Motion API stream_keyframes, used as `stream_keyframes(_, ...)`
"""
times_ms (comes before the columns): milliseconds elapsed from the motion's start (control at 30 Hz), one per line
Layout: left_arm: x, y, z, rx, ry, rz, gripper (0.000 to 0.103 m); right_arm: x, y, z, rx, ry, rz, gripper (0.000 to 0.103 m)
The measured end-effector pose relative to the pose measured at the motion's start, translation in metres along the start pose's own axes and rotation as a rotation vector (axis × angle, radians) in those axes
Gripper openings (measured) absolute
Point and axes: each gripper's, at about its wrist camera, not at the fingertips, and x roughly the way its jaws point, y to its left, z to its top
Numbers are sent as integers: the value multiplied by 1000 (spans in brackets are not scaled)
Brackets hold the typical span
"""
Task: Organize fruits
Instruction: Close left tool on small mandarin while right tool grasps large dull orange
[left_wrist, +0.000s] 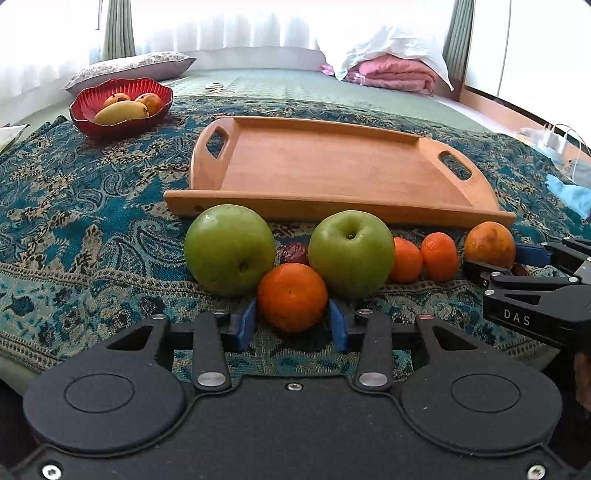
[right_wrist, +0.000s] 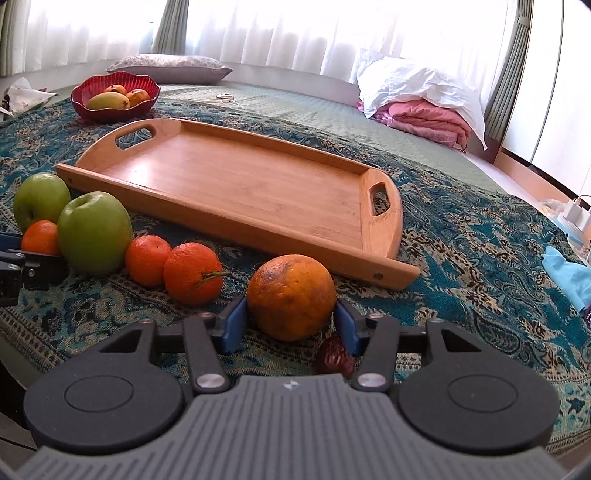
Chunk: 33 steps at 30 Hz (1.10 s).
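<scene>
My left gripper (left_wrist: 291, 321) straddled tangerine (left_wrist: 292, 297), jaws part-open, pads just beside skin. My right gripper (right_wrist: 291, 325) likewise flanked blemished orange (right_wrist: 291, 295), no firm hold. Step judged: grasping. Next: close, lift onto wooden tray (left_wrist: 332, 201) beyond fingertips.

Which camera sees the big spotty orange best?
The right wrist view: the spotty orange sits close and whole between the right gripper fingers. The left wrist view shows it small at the far right, partly behind that gripper.
</scene>
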Motion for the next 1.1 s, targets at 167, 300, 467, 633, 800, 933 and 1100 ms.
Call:
stream_keyframes(167,1,-1,-3,3,-21,7,38,3,1,0,-2,-3,-1,66)
stream_keyframes(300,-1,-3,-5,4,-38,12,37,4,1,0,2,-9,-1,61)
stream_keyframes(467,-4,-7,-5,25,-49,22,36,2,0,-1,15,-25,-3,54)
stream_keyframes(633,-11,-8,-4,26,-72,21,35,-2,3,-2,26,-49,-6,52)
stream_keyframes(800,-22,-12,1,51,-124,28,35,-11,4,2,50,-78,-1,52)
stream_keyframes(933,-30,-14,9,48,-148,15,35,-17,3,5,69,-99,8,52)
stream_keyframes(1100,-35,-17,17,57,-163,4,35,-24,1,10,97,-120,22,52)
